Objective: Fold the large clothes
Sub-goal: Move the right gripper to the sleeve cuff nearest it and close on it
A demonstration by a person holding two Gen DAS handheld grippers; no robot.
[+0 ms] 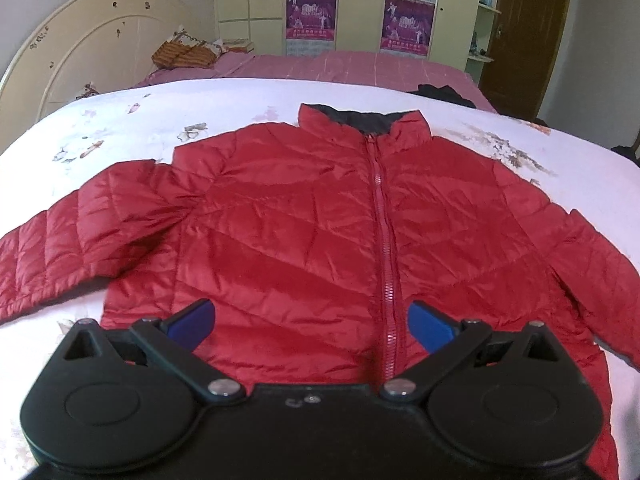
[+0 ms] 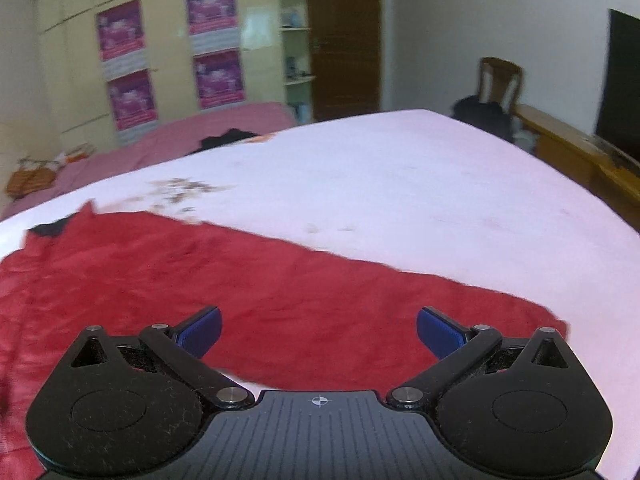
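A red quilted puffer jacket with a dark inner collar is seen spread flat, front up and zipped closed, on a bed covered by a white floral-printed sheet. In the left wrist view the collar lies toward 12 o'clock and the hem toward 6 o'clock; one sleeve is stretched out toward 9 o'clock and the other toward 3 o'clock. The red zipper is seen running from the collar down to the hem, just right of the middle of the frame.

The left hand-held gripper is held over the lower front of the jacket, its blue-padded fingers spread wide apart with nothing between them. Whether the pads touch the fabric cannot be told.

In the right wrist view, which is blurred, the right hand-held gripper is seen over the jacket's sleeve, which runs out toward 3 o'clock across the sheet. Its blue pads are likewise set wide apart and empty.

A pink checked bedspread is seen at 12 o'clock beyond the sheet, and a cream wardrobe bearing purple posters stands behind it.
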